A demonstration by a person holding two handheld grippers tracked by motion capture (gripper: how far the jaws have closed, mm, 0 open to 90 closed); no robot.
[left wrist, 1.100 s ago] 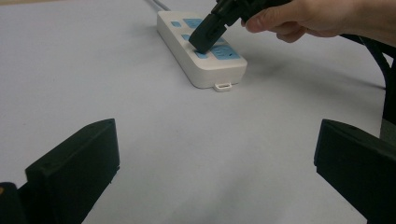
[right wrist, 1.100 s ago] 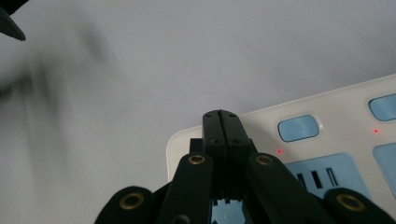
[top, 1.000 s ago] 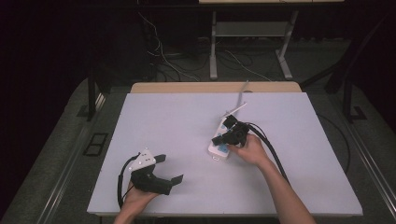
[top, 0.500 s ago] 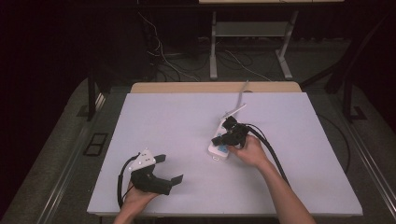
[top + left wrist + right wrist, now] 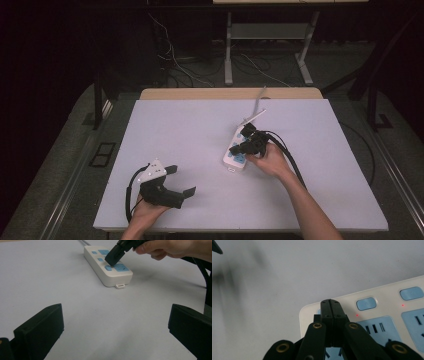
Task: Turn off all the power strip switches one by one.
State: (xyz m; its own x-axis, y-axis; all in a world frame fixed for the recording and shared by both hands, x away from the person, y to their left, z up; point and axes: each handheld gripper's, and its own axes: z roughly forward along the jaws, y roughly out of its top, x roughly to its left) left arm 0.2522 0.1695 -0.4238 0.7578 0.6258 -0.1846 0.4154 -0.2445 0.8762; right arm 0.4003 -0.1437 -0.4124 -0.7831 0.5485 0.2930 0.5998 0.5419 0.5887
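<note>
White table, bare across its 9 o'clock half. White power strip with blue sockets lies toward 3 o'clock, cord running to 12. Right gripper: jaws pressed together, tips on a blue switch's neighbour. Left gripper at 7 o'clock, jaws wide apart, empty.

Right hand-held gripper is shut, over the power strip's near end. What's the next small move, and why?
Probably press straight down a touch. The right hand-held gripper, jaws together, sits over the endmost blue switch on the power strip, whose other switches show red lights beside them. Whether its tip already touches the switch, I can't tell. The left hand-held gripper rests open, apart.
</note>
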